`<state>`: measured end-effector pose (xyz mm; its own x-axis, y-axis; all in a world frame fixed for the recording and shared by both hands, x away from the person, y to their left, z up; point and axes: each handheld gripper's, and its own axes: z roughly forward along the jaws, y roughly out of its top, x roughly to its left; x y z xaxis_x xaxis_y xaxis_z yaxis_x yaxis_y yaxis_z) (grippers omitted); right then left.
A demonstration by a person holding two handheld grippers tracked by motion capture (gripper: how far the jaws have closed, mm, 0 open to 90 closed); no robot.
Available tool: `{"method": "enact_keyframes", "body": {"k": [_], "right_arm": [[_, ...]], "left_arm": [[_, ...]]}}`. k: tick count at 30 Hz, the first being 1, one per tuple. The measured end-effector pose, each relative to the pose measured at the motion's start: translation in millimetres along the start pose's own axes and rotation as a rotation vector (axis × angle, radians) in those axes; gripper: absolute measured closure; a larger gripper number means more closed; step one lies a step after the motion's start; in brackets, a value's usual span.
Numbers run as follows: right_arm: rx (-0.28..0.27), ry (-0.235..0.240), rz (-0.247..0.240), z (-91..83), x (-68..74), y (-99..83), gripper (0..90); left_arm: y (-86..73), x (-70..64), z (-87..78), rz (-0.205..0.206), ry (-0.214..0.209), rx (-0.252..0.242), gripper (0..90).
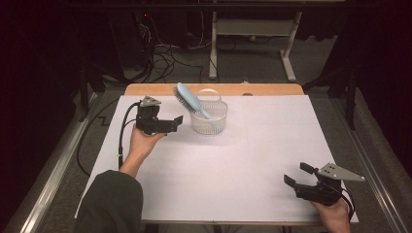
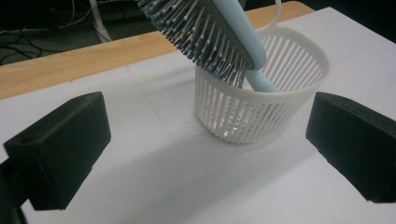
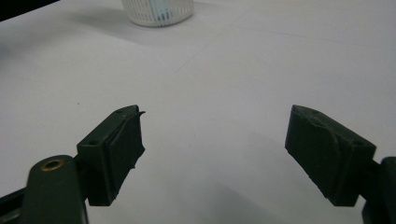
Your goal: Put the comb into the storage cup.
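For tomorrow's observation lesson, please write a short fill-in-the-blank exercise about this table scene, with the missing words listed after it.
1. The light blue hairbrush stands tilted with its handle inside the white ______.
2. The basket stands nearer to the ______ gripper.
3. The jaws of the left gripper and the right gripper are both ______.
4. The white sheet covers a table made of ______.

Missing words: basket; left; open; wood

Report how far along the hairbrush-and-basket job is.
Done: the light blue hairbrush stands handle-down in the white slatted plastic basket, bristle head leaning out over its rim. In hand: nothing; the left gripper near the basket and the right gripper are open and empty. Left: nothing evident.
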<state>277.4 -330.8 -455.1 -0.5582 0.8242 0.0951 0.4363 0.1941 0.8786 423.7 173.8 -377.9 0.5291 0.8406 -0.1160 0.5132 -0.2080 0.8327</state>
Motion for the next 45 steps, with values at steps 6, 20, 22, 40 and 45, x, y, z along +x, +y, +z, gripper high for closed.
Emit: {"method": "enact_keyframes", "body": {"k": [6, 20, 22, 40, 45], "right_arm": [[0.0, 0.001, -0.001, 0.2, -0.1, 0.0, 19.9], [-0.002, 0.003, 0.007, 0.2, -0.8, 0.1, 19.8], [-0.002, 0.003, 0.008, 0.3, -0.7, 0.1, 19.8], [-0.001, 0.002, 0.006, 0.1, -0.6, 0.1, 19.9], [-0.002, 0.001, 0.007, 0.1, -0.6, 0.1, 19.9]], "left_arm": [[-3.5, -0.4, -1.5, 0.006, -0.002, 0.0, 0.0], [-9.3, -2.6, -9.0, 0.006, -0.005, -0.005, 0.0], [-10.7, -2.4, -10.3, 0.005, -0.005, -0.008, 0.0], [-18.5, 0.5, -22.4, -0.007, 0.001, -0.012, 0.0], [-21.7, 0.3, -25.7, -0.011, 0.0, -0.019, 0.0]]}}
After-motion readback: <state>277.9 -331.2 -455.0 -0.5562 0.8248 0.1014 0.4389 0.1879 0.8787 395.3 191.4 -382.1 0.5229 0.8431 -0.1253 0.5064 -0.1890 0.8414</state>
